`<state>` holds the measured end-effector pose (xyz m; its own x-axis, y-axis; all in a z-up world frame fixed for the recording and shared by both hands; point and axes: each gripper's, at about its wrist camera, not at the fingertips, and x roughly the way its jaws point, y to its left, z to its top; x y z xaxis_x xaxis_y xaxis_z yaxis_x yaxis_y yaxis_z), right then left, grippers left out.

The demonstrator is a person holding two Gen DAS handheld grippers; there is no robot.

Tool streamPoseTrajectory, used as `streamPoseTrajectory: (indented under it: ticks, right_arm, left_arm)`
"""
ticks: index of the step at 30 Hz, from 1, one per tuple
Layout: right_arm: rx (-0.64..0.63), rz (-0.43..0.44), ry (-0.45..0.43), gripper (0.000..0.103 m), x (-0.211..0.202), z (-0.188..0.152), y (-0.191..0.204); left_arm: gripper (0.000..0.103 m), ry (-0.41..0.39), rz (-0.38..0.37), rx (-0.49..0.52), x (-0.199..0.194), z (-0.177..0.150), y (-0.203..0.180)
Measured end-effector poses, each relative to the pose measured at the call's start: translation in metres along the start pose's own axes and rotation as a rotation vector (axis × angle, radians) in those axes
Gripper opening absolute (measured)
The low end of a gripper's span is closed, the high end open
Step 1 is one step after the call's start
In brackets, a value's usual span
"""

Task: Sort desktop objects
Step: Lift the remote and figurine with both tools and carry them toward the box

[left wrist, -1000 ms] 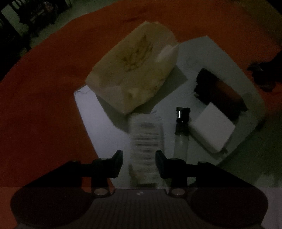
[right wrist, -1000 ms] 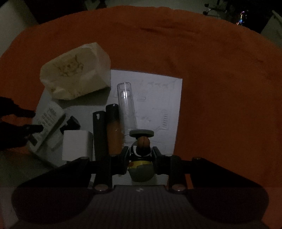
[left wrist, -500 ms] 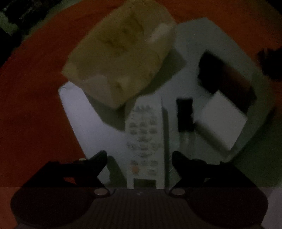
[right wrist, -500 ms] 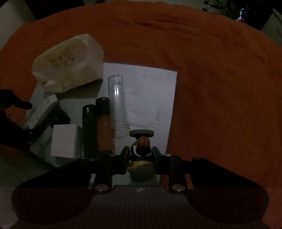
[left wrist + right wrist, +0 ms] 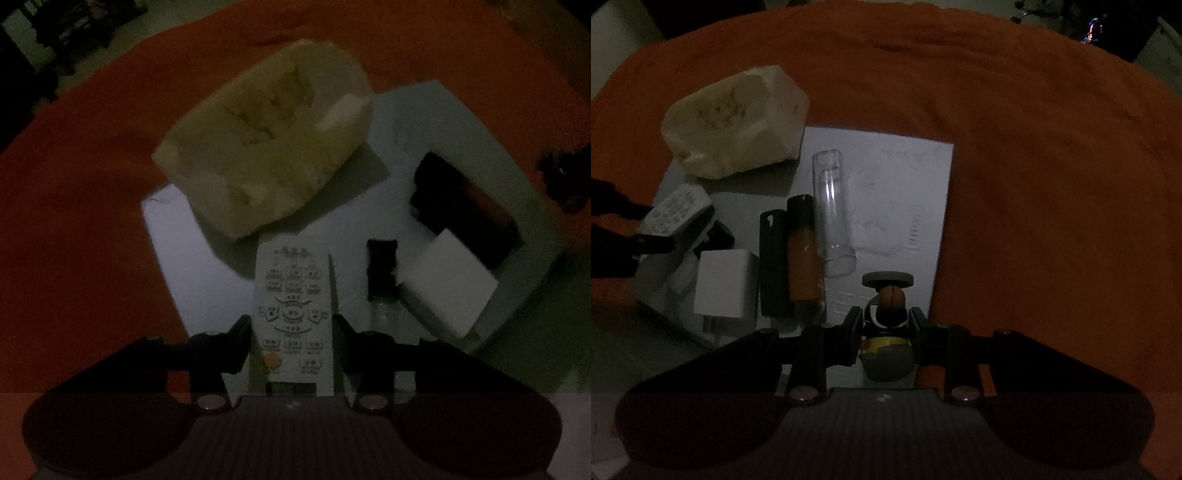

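Right wrist view: a sheet of paper point(image 5: 897, 177) lies on the cloth point(image 5: 1034, 147) covering the counter. At the sheet's far left corner sits a paper bag point(image 5: 735, 122). Before it, from left to right: a remote control point(image 5: 677, 212), a charger block point(image 5: 726, 284), a flat case point(image 5: 772, 258), a bottle point(image 5: 803, 254) and a clear tube point(image 5: 833, 218), the last three side by side, lengthwise. A toy figure point(image 5: 888, 332) stands at the sheet's near edge, right of the bottle.
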<state>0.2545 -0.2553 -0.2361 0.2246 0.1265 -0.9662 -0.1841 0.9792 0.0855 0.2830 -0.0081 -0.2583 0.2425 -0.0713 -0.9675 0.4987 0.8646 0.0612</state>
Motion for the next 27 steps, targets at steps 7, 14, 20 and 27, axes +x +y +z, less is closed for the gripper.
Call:
streamPoseTrajectory:
  ticks: [7, 14, 20, 27]
  right_arm:
    - [0.007, 0.016, -0.048, 0.029, -0.028, -0.002, 0.009]
    - [0.012, 0.031, -0.070, 0.029, -0.050, -0.012, 0.019]
    - [0.018, 0.087, -0.112, 0.029, -0.082, -0.026, 0.027]
    - [-0.031, 0.139, -0.132, 0.029, -0.124, -0.054, 0.047]
  left_arm:
    - [0.040, -0.049, 0.007, -0.039, -0.038, -0.009, -0.003]
    - [0.040, -0.084, -0.005, -0.064, -0.067, -0.004, 0.001]
    - [0.040, -0.164, -0.062, -0.089, -0.116, -0.017, -0.009]
    - [0.040, -0.316, -0.090, -0.049, -0.177, -0.061, -0.056]
